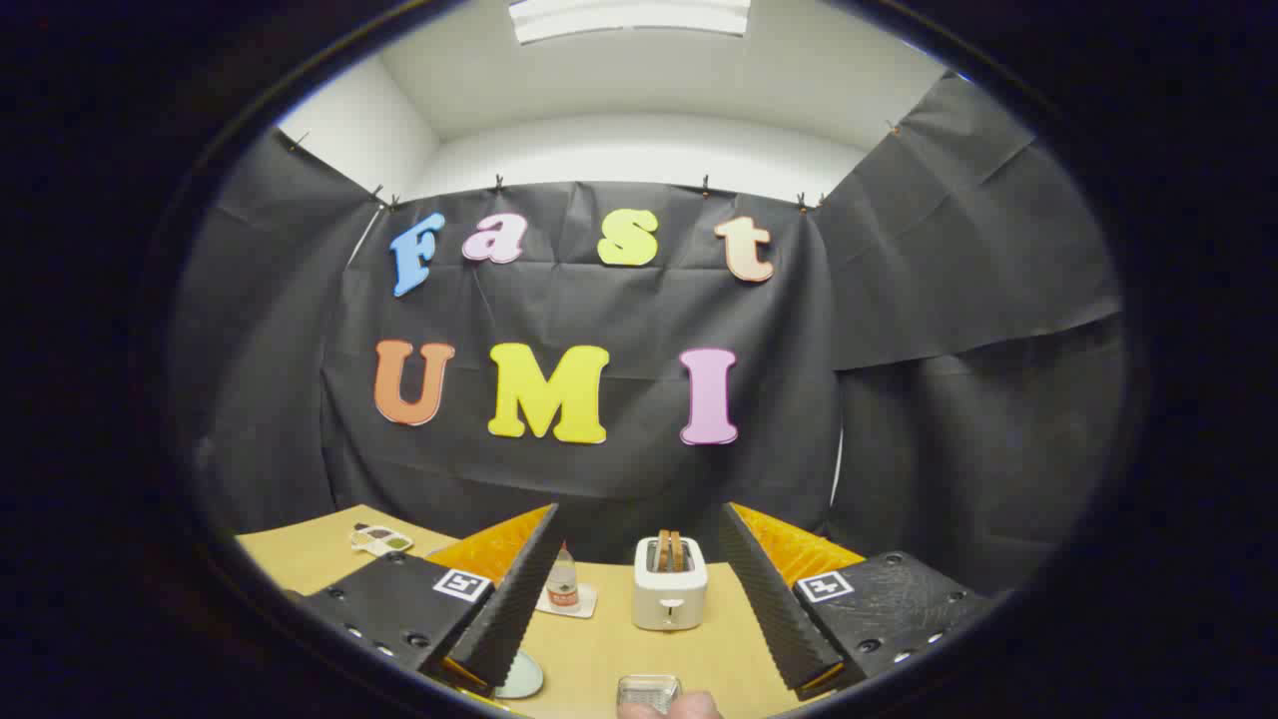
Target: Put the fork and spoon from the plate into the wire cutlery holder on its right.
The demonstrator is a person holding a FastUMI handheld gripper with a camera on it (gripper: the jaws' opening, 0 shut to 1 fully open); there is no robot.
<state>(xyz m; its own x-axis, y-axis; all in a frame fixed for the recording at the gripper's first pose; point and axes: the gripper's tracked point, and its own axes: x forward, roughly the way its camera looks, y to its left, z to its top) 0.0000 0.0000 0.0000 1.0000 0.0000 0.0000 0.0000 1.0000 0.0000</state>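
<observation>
Gripper view: one gripper spread wide, one toaster beyond.

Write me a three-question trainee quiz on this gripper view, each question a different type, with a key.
1. True or false: the hand-held gripper is shut on a fork.
2. Multiple choice: what stands on the table between the two fingers, beyond their tips?
A. a kettle
B. a white toaster with slices in its slots
C. a mug
3. Fill in: just ahead of the left finger, a small ____ with a red tip stands on a white coaster.

Key:
1. False: the fingers stand wide apart with nothing between the pads.
2. B
3. bottle
</observation>
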